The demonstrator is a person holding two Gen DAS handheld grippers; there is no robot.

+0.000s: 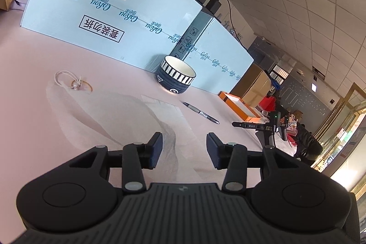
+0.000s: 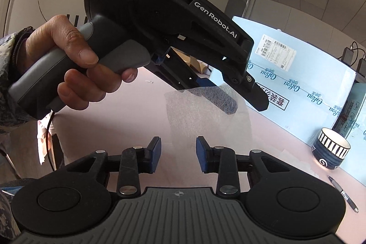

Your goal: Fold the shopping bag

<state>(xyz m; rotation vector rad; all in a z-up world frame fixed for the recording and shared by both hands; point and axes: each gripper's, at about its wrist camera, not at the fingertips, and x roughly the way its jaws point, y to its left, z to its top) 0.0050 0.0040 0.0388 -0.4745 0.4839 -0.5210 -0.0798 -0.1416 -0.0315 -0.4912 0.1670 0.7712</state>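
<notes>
Where the pink table fills the left of the left wrist view, the white shopping bag lies spread, its drawstring at its far left corner. Its near fold runs in between the fingers of the left gripper, whose jaws stand partly apart, pads off the cloth. Right of centre sit a striped bowl and a pen. In the right wrist view, a hand at left grips that tool, with a sheer bag edge draped at its fingers mid-frame. The right gripper, bottom centre, is narrowly parted, pinching nothing.
</notes>
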